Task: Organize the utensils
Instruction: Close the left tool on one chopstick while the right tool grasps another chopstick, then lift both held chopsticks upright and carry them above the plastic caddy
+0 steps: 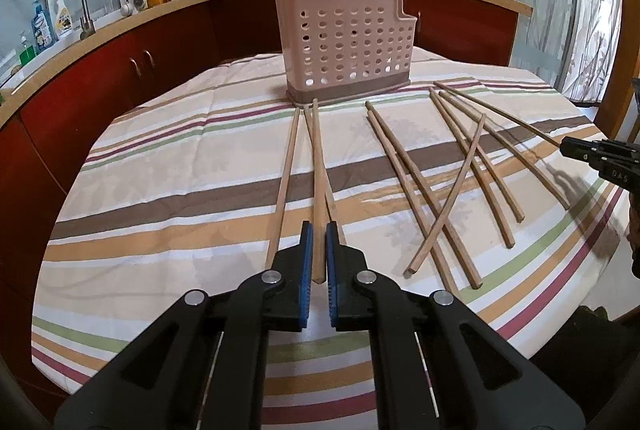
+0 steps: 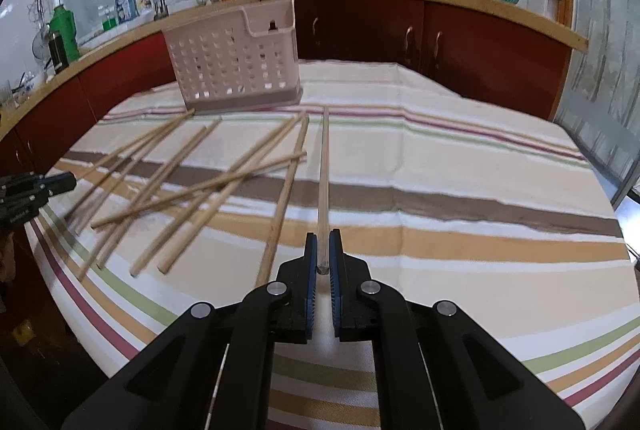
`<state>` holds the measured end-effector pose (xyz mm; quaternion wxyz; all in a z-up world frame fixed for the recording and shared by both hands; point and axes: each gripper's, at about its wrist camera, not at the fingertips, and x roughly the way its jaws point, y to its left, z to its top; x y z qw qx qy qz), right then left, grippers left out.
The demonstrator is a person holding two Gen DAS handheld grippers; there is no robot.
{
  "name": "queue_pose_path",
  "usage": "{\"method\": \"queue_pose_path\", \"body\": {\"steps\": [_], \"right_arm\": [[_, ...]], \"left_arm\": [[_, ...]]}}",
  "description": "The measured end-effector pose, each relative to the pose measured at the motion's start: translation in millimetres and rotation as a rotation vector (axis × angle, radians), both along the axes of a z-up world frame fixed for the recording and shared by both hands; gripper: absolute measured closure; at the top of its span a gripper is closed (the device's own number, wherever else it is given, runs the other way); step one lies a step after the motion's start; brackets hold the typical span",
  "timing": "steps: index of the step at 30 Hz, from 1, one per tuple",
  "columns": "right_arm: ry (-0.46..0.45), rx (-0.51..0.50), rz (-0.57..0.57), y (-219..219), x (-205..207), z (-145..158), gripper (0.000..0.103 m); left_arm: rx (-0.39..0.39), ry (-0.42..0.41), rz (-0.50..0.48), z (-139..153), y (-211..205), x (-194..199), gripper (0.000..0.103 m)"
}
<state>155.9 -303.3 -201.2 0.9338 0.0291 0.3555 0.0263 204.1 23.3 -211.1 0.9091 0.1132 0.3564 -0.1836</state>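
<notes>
Striped tablecloth (image 2: 440,166) lies bare on its right half, loose chopsticks (image 1: 420,190) crowding the rest before a perforated holder (image 1: 344,42). Left gripper (image 1: 318,230) and right gripper (image 2: 323,238) are each clamped on one chopstick (image 2: 324,170).

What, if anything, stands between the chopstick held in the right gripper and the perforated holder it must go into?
Nothing visible does. The right gripper holds its chopstick pointing just right of the holder; only bare striped cloth lies between, and the loose chopsticks lie to the left.

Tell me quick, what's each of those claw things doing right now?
Left gripper: closed on one wooden chopstick.
Right gripper: closed on another chopstick, gripped near its end.
</notes>
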Motion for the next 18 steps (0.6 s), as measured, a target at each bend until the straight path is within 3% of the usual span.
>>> {"method": "queue_pose_path", "body": {"steps": [10,18], "right_arm": [[-0.124,0.005,-0.018,1,-9,41,0.096],[-0.213,0.023,-0.028,-2,-14,73,0.096]], "left_arm": [[-0.025,-0.078,0.015,28,3,-10,0.096],[-0.058,-0.17,0.031,67,7,-20,0.096]]}}
